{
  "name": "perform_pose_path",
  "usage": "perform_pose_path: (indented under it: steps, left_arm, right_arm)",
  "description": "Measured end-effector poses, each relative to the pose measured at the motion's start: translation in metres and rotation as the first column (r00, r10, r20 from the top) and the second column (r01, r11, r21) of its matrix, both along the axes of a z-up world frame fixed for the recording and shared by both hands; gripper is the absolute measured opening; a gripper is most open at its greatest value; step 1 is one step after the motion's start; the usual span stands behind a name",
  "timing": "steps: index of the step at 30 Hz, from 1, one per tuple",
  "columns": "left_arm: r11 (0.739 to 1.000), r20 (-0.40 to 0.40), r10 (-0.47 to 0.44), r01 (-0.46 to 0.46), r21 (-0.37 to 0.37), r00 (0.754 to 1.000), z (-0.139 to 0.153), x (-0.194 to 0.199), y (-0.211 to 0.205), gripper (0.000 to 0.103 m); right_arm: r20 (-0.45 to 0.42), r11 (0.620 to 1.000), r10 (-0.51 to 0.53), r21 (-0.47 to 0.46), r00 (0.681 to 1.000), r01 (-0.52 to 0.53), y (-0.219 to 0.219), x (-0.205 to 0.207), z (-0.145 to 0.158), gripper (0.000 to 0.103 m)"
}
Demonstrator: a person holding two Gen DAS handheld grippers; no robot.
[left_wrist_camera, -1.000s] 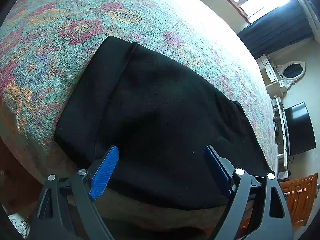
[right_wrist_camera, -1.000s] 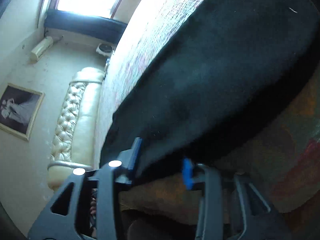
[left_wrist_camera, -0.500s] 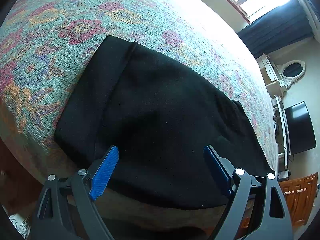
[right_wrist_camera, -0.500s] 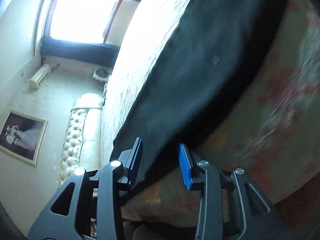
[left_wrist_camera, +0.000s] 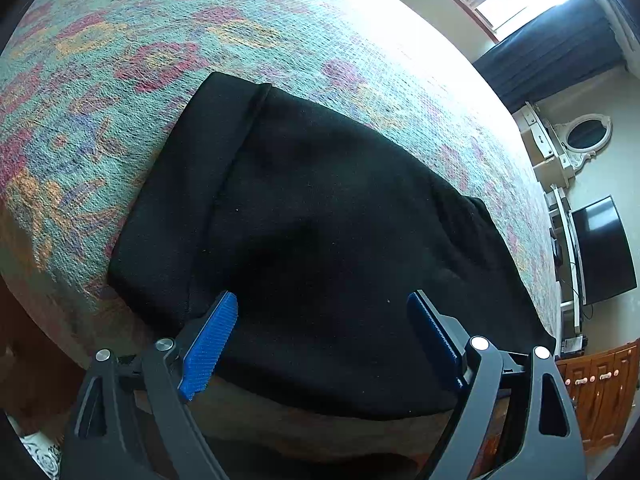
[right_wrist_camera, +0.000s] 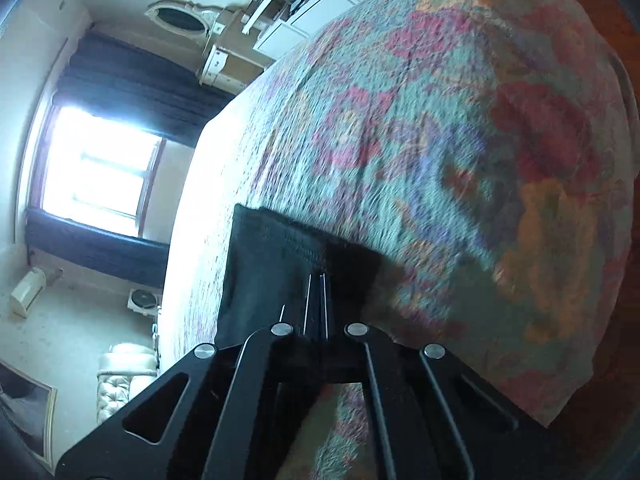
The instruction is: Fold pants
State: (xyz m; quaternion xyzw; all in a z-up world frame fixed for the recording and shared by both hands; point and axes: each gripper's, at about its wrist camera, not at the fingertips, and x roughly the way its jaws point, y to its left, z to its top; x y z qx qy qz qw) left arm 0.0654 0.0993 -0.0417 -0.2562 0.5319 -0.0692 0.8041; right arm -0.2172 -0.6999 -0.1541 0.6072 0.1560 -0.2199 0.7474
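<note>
Step in hand: the right claw [right_wrist_camera: 316, 280] has its jaws pressed together on a cuffed end of the black pants [left_wrist_camera: 320, 232] and, by my reading, carries it across the bed [right_wrist_camera: 440, 160] for a fold; blur in the right wrist view fits a hand in motion.

Left claw: the left claw [left_wrist_camera: 322, 320] hangs over the near part of the pants with its jaws spread wide, blue pads [left_wrist_camera: 208, 344] clear of the cloth, gripping nothing.

Where the pants lie: on the flowered bedspread [left_wrist_camera: 120, 60], at the near edge of the bed, with the near border drooping just over that edge.

Which way they point: the long axis runs along the near edge of the bed. One banded end sits toward the left in the left wrist view, and the rest stretches right toward the side of the room with the television [left_wrist_camera: 604, 248].

Next move calls for: laying the pinched end down square on the flat part so edges meet, then letting go; the left claw could pin the cloth to stop it sliding off the edge.

Uncertain: which end of the pants the right claw holds, I cannot tell.
</note>
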Motion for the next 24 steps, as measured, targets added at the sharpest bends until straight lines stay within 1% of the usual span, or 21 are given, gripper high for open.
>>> perform_pose_path:
  steps: [2,3,4,5,6,7,8,9,10,13,14,16,18,20,22,23,24]
  left_arm:
    - [1.0,0.001,-0.002,0.002,0.003,1.0,0.0,-0.001,-0.001,0.085]
    - [1.0,0.001,-0.004,0.004,0.005,1.0,0.0,-0.001,-0.002,0.085]
    - [1.0,0.002,-0.005,0.005,0.008,1.0,0.0,-0.001,-0.003,0.085]
    - [1.0,0.002,-0.006,0.006,0.011,1.0,0.0,-0.002,-0.004,0.085]
    - [1.0,0.002,-0.007,0.007,0.014,1.0,0.0,-0.002,-0.004,0.085]
    - [1.0,0.002,-0.01,0.01,0.017,1.0,0.0,-0.002,-0.005,0.085]
    - [1.0,0.003,-0.013,0.012,0.019,1.0,0.0,-0.002,-0.005,0.085]
    - [1.0,0.004,-0.015,0.015,0.022,1.0,0.0,-0.002,-0.006,0.085]
    - [1.0,0.006,-0.017,0.017,0.024,1.0,0.0,-0.002,-0.007,0.085]
    - [0.999,0.011,-0.026,0.026,0.031,1.0,-0.001,-0.001,-0.007,0.085]
    - [0.999,0.012,-0.028,0.027,0.031,1.0,-0.001,-0.002,-0.006,0.085]
    - [0.999,0.016,-0.028,0.027,0.026,0.999,-0.001,-0.001,-0.008,0.086]
    - [0.999,0.02,-0.033,0.032,0.017,0.999,-0.003,-0.001,-0.006,0.087]
    - [0.999,0.025,-0.044,0.044,0.007,0.999,-0.005,-0.005,-0.006,0.089]
    - [0.998,0.028,-0.055,0.055,0.005,0.998,-0.005,-0.005,-0.005,0.089]
    - [0.998,0.03,-0.06,0.06,0.004,0.998,-0.005,-0.005,-0.005,0.09]
    - [0.998,0.033,-0.066,0.066,0.004,0.997,-0.005,-0.005,-0.005,0.09]
  right_arm:
    - [0.039,0.999,-0.013,0.034,0.999,0.011,-0.003,-0.009,-0.008,0.0]
    - [0.038,1.0,-0.018,0.023,0.999,0.017,-0.004,-0.013,-0.006,0.0]
    - [0.029,1.0,-0.027,0.004,0.999,0.027,-0.005,-0.017,-0.004,0.007]
    - [0.034,1.0,-0.026,-0.009,0.999,0.026,0.0,-0.018,0.001,0.014]
    - [0.056,1.0,-0.02,-0.012,0.998,0.021,-0.002,-0.02,0.004,0.037]
    - [0.067,1.0,-0.022,-0.015,0.998,0.023,-0.004,-0.021,0.009,0.049]
    - [0.07,0.999,-0.029,-0.025,0.997,0.031,-0.002,-0.016,0.022,0.05]
    - [0.08,0.999,-0.018,-0.034,0.997,0.021,-0.007,-0.016,0.027,0.051]
    - [0.094,0.999,0.016,-0.038,0.995,-0.012,-0.013,-0.012,0.03,0.051]
    - [0.063,0.99,0.13,-0.068,0.99,-0.125,-0.027,0.004,0.043,0.052]
    - [0.056,0.983,0.176,-0.068,0.983,-0.173,-0.032,0.01,0.043,0.052]
    - [0.009,0.969,0.234,-0.077,0.972,-0.233,-0.042,0.023,0.045,0.052]
    - [-0.001,0.949,0.311,-0.06,0.95,-0.311,-0.049,0.037,0.042,0.052]
    - [-0.049,0.933,0.353,-0.06,0.934,-0.355,-0.054,0.048,0.039,0.052]
    - [-0.062,0.915,0.399,-0.047,0.915,-0.402,-0.055,0.057,0.035,0.058]
    - [-0.069,0.912,0.403,-0.049,0.913,-0.407,-0.056,0.059,0.035,0.058]
    - [-0.068,0.908,0.413,-0.052,0.908,-0.416,-0.057,0.062,0.035,0.062]
